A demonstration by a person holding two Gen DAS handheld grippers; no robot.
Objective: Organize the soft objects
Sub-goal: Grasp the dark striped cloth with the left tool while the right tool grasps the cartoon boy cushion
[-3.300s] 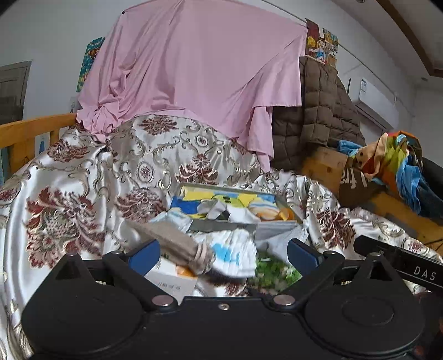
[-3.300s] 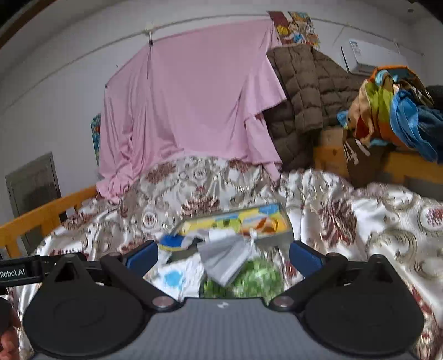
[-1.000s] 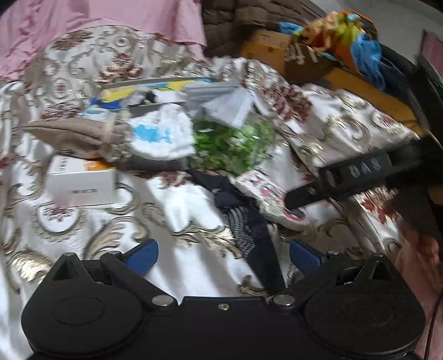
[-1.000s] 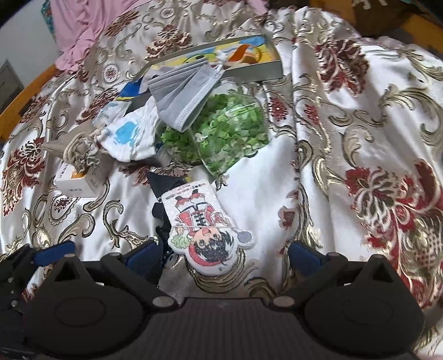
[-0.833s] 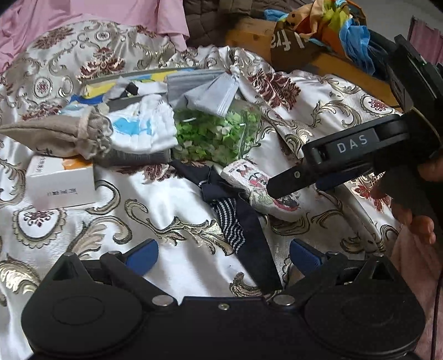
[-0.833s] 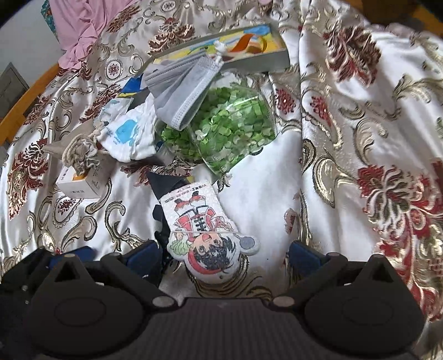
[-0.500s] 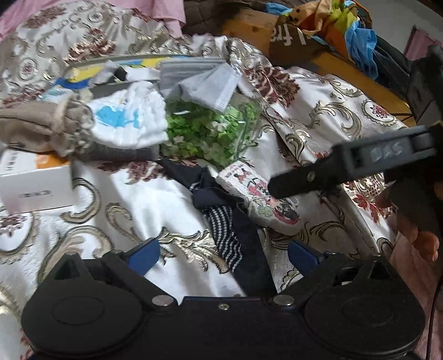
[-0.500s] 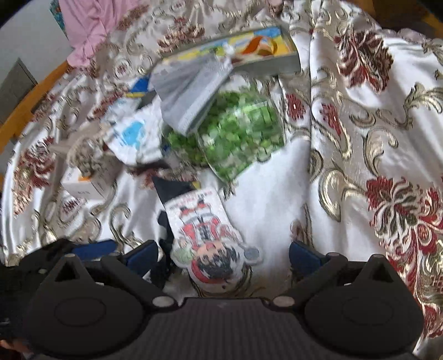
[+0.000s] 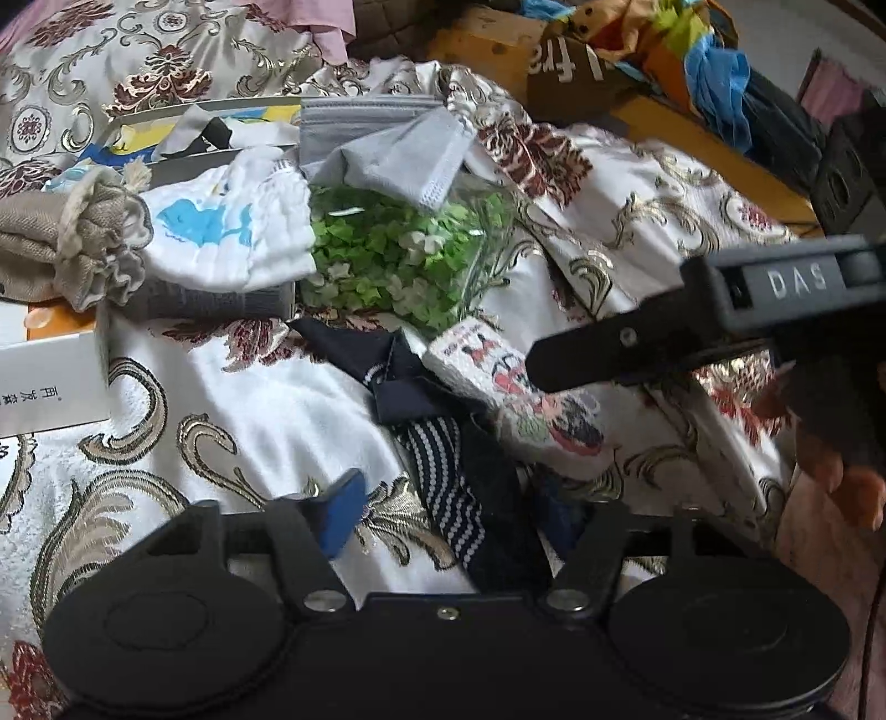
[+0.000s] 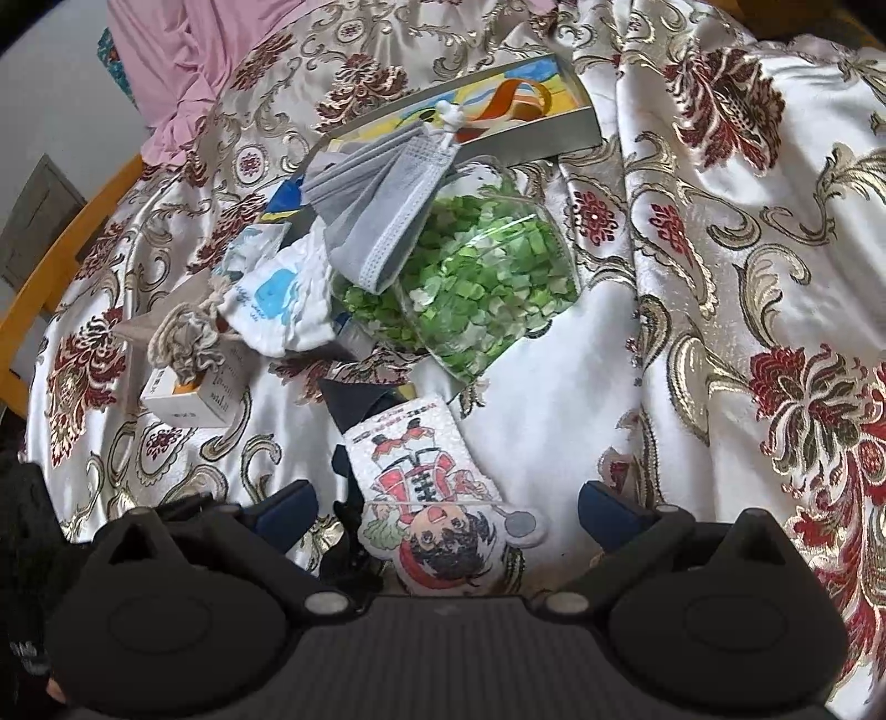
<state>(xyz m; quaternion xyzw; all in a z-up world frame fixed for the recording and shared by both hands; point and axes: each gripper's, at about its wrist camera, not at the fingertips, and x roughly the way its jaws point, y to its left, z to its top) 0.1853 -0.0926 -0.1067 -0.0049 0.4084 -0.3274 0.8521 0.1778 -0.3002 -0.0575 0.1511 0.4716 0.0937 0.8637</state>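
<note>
A dark navy cloth with a striped part [image 9: 443, 471] lies on the patterned bedspread [image 9: 232, 421]. It runs between the fingers of my left gripper [image 9: 454, 520], whose jaws are closing; its left blue pad [image 9: 343, 512] stands clear of the cloth. A flat cartoon-figure plush [image 10: 437, 498] lies partly on that cloth. My right gripper [image 10: 448, 512] stands open astride the plush without touching it, and its black finger [image 9: 598, 354] reaches over the plush [image 9: 559, 421] in the left wrist view.
Behind lie a clear bag of green bits [image 10: 487, 288], a grey face mask [image 10: 376, 199], a white cloth with blue print [image 9: 221, 232], a beige drawstring pouch [image 9: 72, 238], a white box [image 9: 50, 365] and a picture tin [image 10: 498, 122]. Colourful clothes [image 9: 664, 50] are piled on wood at back right.
My left gripper has come lower and closer over the dark cloth, and its jaws have narrowed markedly. The right gripper has stayed over the plush, open as before.
</note>
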